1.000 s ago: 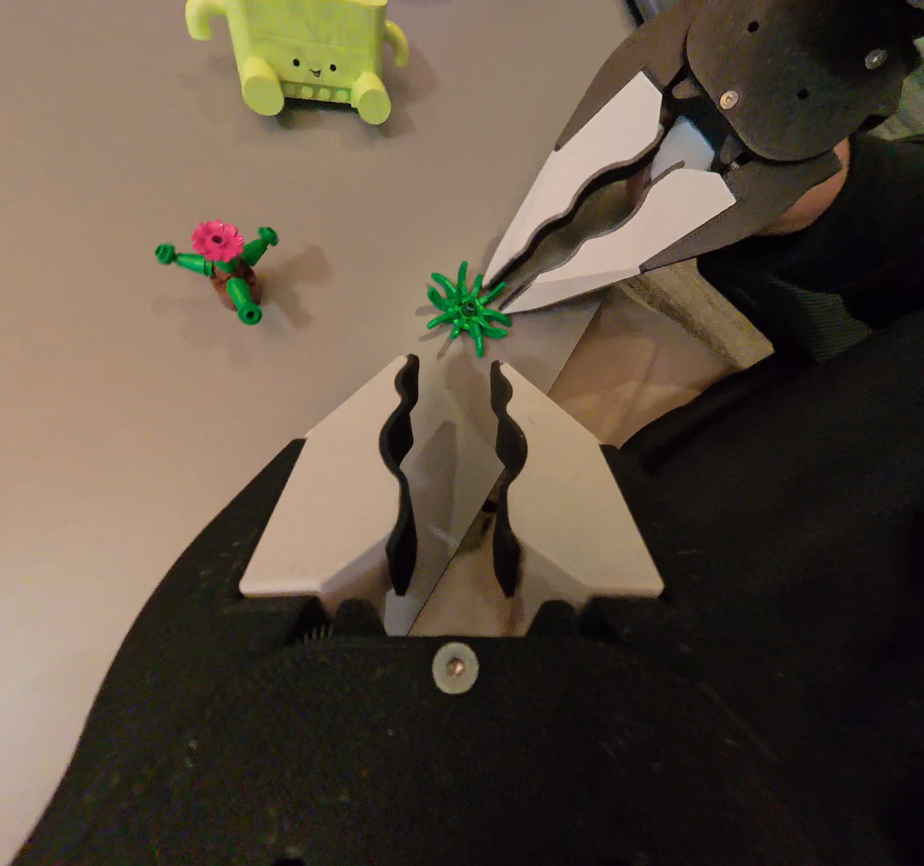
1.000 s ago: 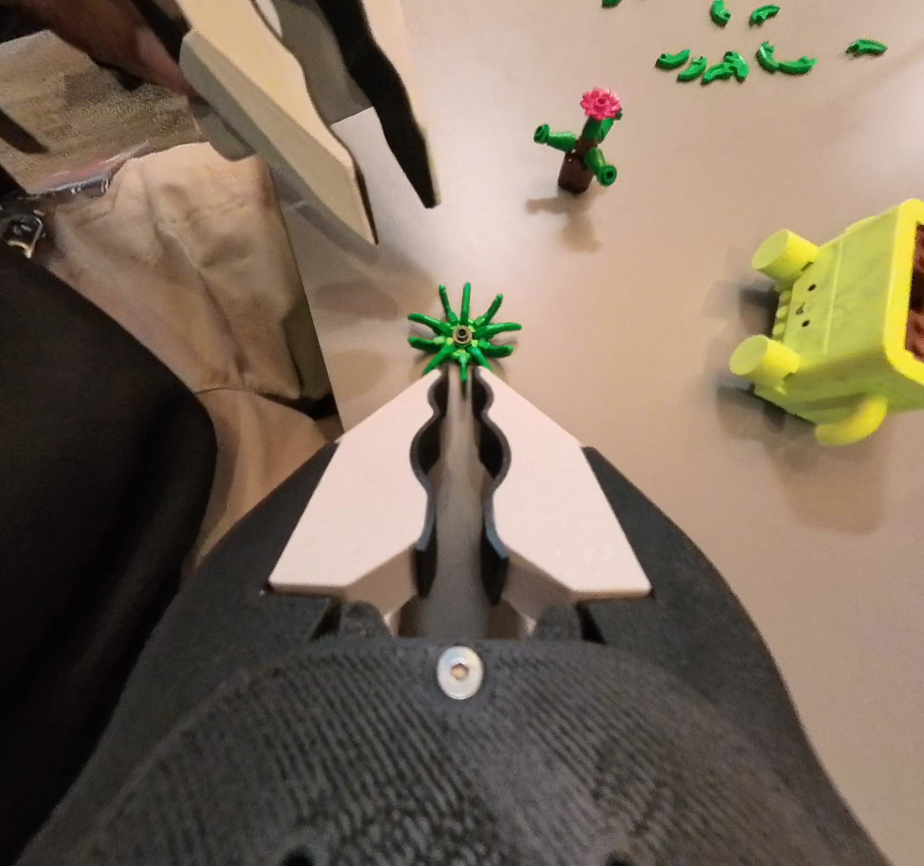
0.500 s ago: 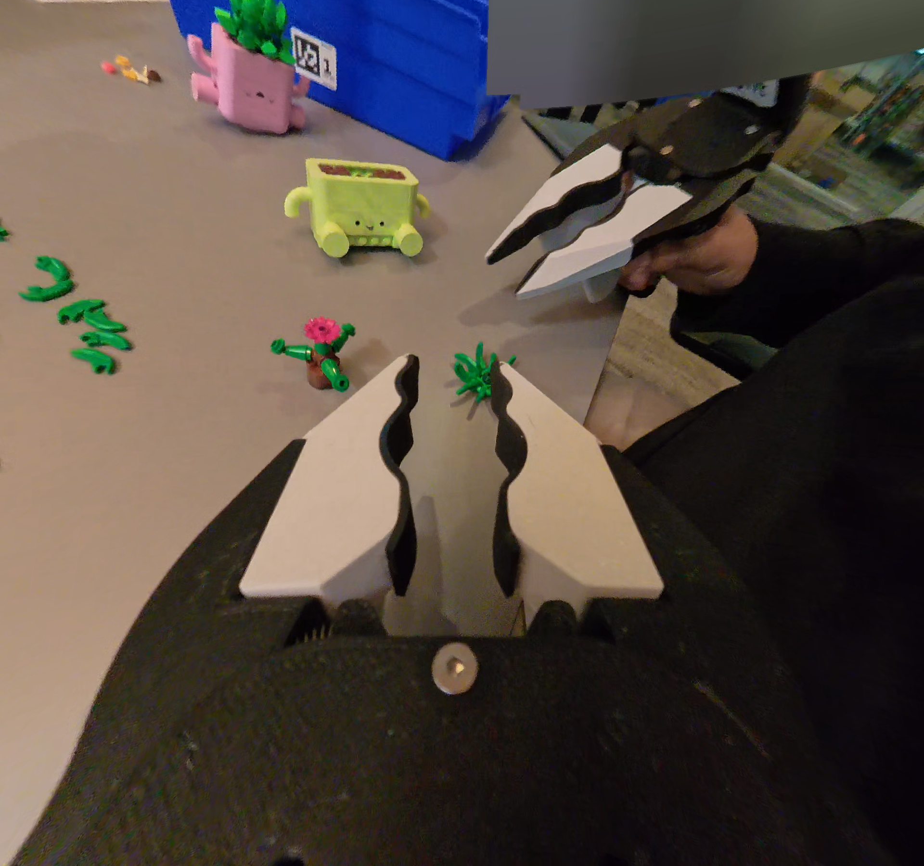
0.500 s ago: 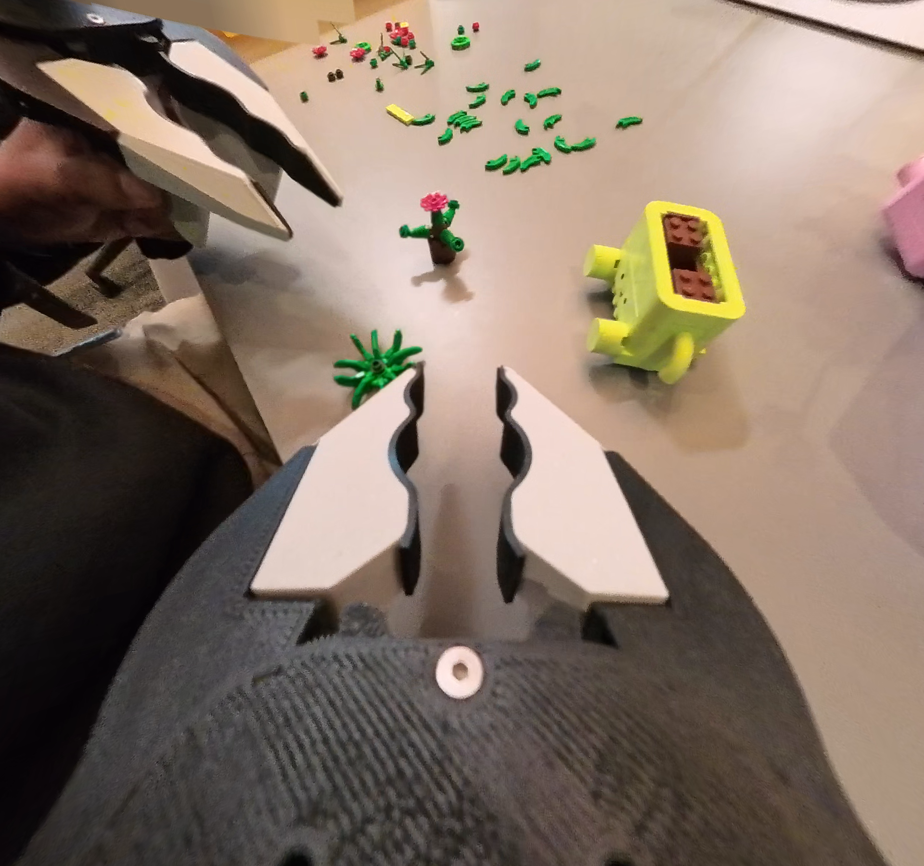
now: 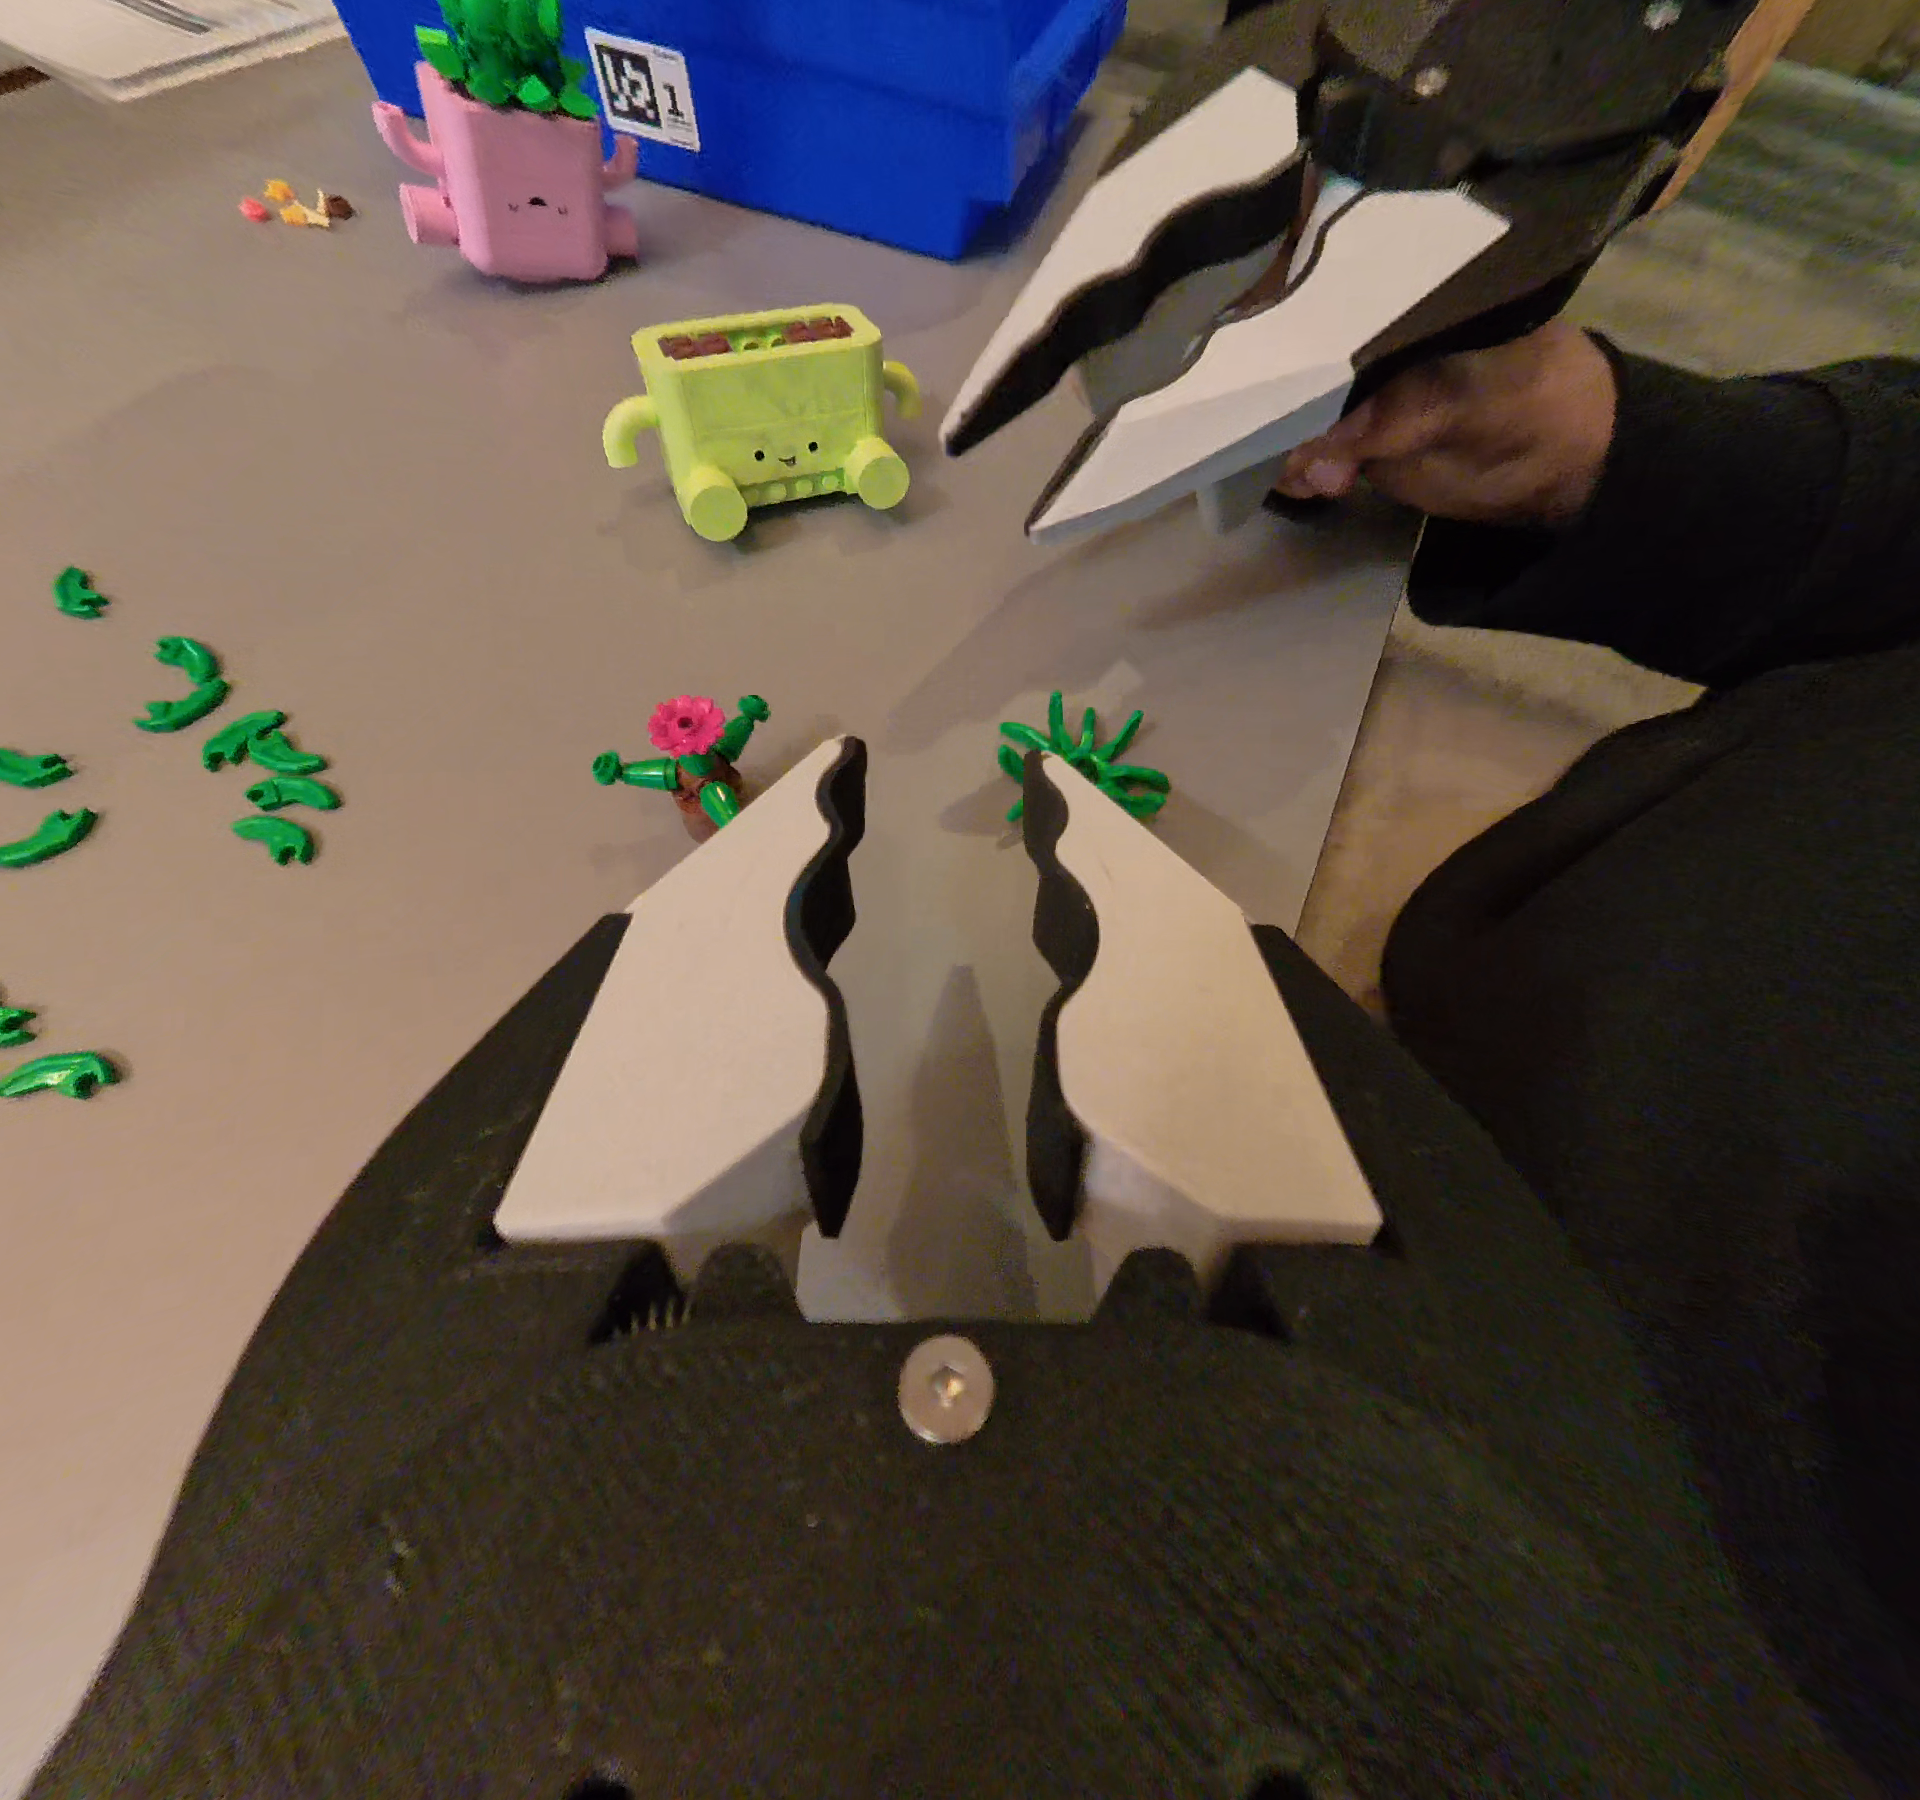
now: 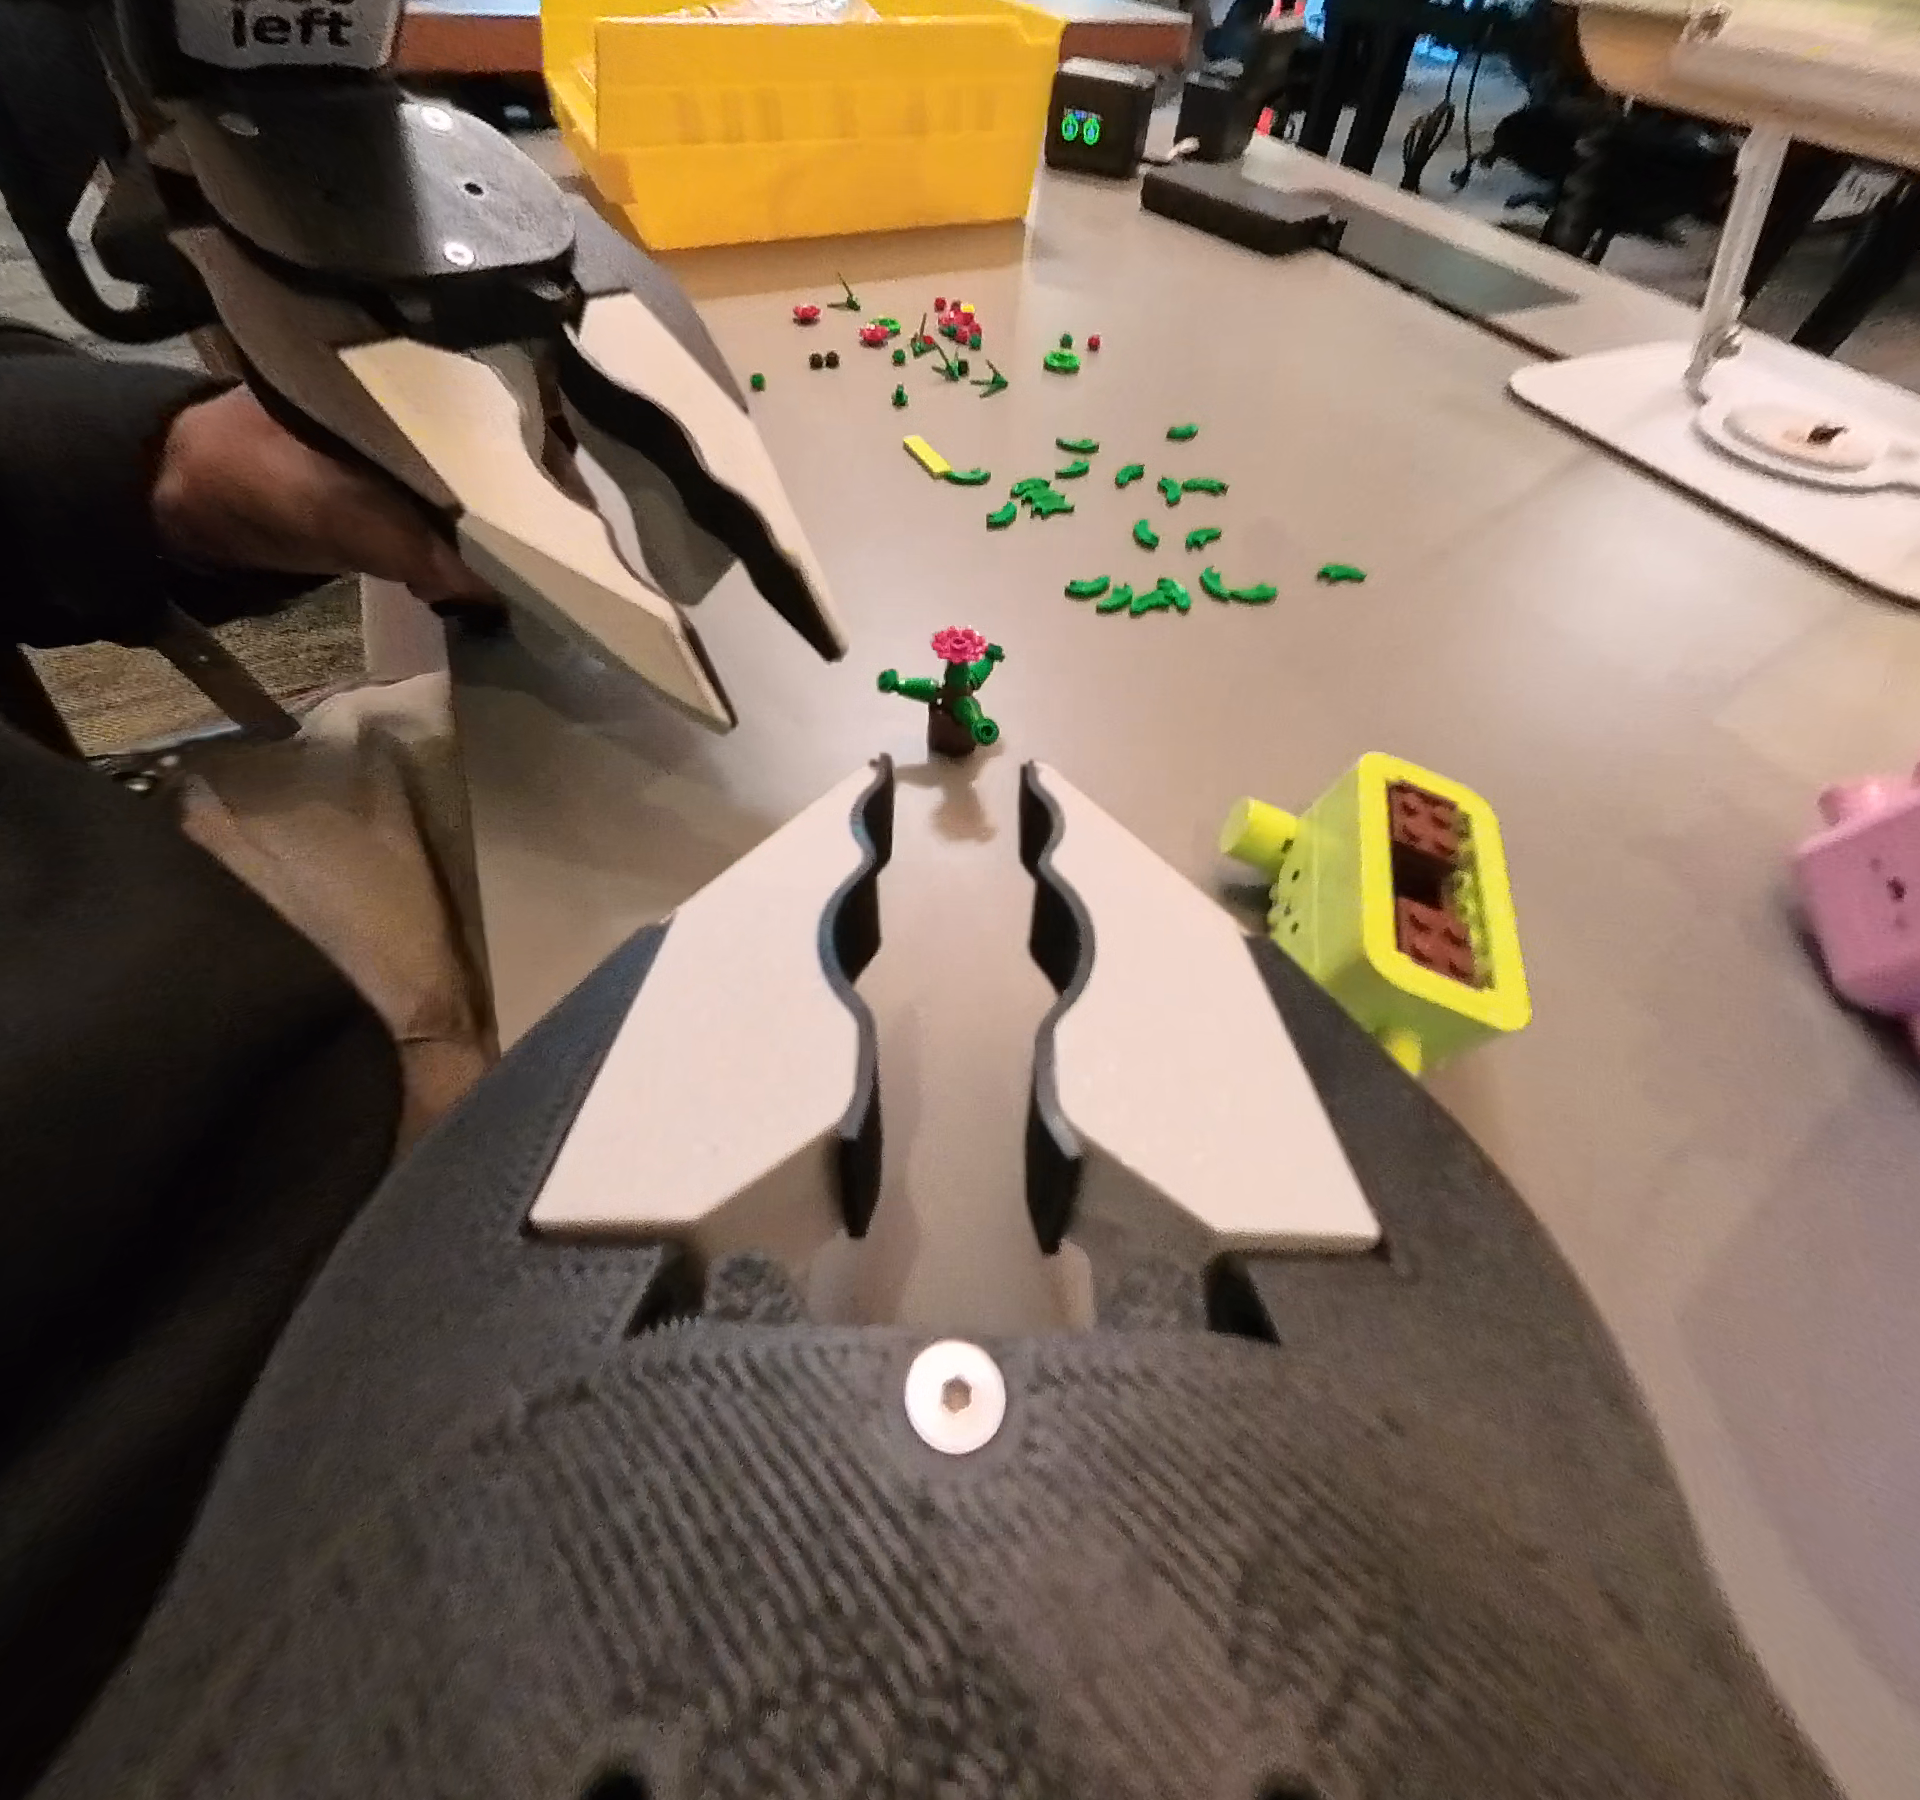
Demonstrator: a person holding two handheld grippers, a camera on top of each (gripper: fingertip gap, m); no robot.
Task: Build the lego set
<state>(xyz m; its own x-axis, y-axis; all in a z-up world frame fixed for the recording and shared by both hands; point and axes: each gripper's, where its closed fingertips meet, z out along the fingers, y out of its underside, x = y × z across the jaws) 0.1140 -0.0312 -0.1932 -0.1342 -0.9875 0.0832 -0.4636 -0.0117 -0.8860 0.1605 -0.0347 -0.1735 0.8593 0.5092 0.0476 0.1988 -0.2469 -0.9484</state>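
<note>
Both tools, left [image 5: 943, 763] and right [image 6: 956, 774], hover open and empty; gripping the flowering cactus [image 6: 948, 685] by its base looks wisest.

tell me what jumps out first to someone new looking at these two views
The lime-green brick planter with a smiling face stands mid-table, with a pink planter full of green leaves behind it by the blue plastic bin. Nearer, a tiny green cactus with a pink flower stands just ahead of the open right gripper.

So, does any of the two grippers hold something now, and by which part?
Nothing is held. The left gripper and the right gripper are both open and empty; the spiky green piece lies free on the table.
</note>
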